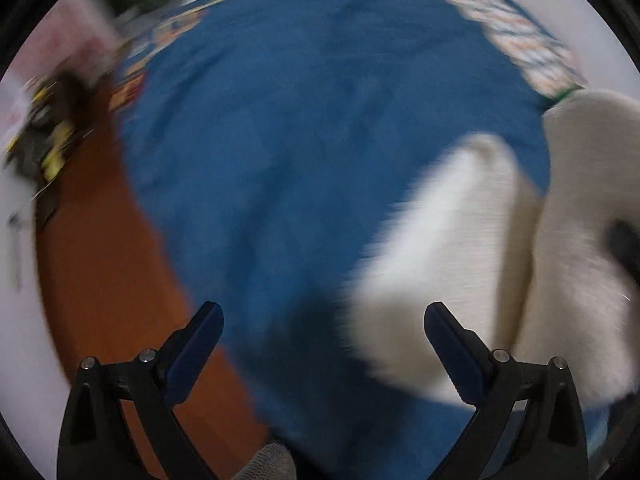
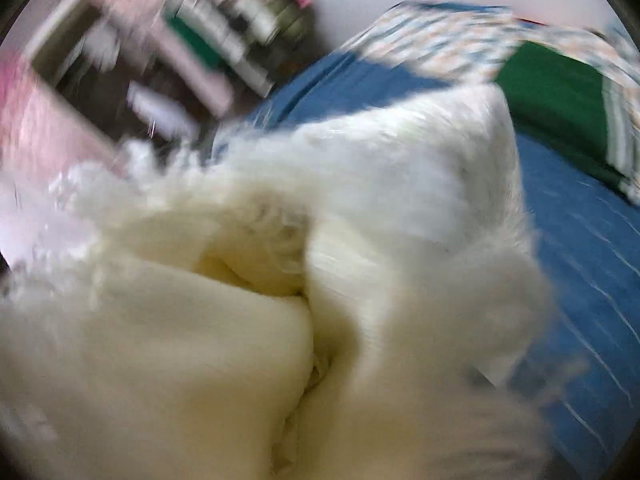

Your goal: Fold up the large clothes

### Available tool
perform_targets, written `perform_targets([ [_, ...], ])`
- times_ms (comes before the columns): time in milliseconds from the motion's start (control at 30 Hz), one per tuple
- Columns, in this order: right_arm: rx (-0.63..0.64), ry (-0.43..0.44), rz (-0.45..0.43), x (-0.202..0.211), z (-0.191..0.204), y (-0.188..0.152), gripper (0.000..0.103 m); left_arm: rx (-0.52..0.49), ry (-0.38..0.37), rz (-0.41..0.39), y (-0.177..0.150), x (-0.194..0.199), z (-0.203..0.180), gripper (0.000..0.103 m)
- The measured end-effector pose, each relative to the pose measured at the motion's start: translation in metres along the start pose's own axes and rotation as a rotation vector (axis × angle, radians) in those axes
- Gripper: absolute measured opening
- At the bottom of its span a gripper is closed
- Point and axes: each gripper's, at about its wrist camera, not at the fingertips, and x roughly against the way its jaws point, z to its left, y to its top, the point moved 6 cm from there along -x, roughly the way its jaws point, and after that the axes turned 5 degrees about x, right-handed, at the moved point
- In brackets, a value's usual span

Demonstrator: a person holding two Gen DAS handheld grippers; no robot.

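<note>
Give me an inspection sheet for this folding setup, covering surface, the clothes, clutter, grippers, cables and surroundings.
Surface: blue bedspread with a patterned border; a green patch at its far end.
Job's things: cream fuzzy garment, bunched and lifted, filling the right wrist view; frames are motion-blurred.
Clutter: dark and yellow items on the floor, too blurred to identify.
Grippers: left gripper open and empty above the bedspread; right gripper's fingers are hidden by the garment.
Cables: nothing seen.
Surroundings: orange-brown floor; pink shelving beside the bed.
</note>
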Motion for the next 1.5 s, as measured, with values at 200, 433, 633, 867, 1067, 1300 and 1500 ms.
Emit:
perform_targets([
  [200, 0.125, -0.043, 0.279, -0.111, 0.053, -0.04, 0.028, 0.158, 0.096, 0.045, -0.02, -0.009, 0.072, 0.103],
  [433, -0.031, 0.215, 0.247, -0.02, 0.046, -0.039, 0.064, 0.342, -0.252, 0.086, -0.013, 0.014, 0.041, 0.103],
  [633, -0.27, 0.158, 0.249, 0.033, -0.044, -0.069, 0.065, 0.429, -0.558, 0.132, 0.001, 0.012, -0.016, 0.103],
  [867, -0.457, 0.056, 0.209, 0.043, -0.1, -0.099, 0.065, 0.445, -0.521, 0.158, 0.023, -0.072, -0.044, 0.074],
  [1067, -0.539, 0.034, 0.199, 0.041, -0.12, -0.087, 0.065, 0.374, -0.515, 0.002, 0.027, -0.024, -0.041, 0.011],
  [1300, -0.451, 0.123, 0.247, 0.02, -0.088, -0.063, 0.059, 0.416, -0.4, 0.054, -0.007, -0.051, 0.004, 0.012],
  [1500, -0.343, -0.018, 0.437, -0.069, -0.085, -0.062, 0.04, 0.386, -0.41, 0.072, -0.005, -0.058, 0.008, 0.017],
])
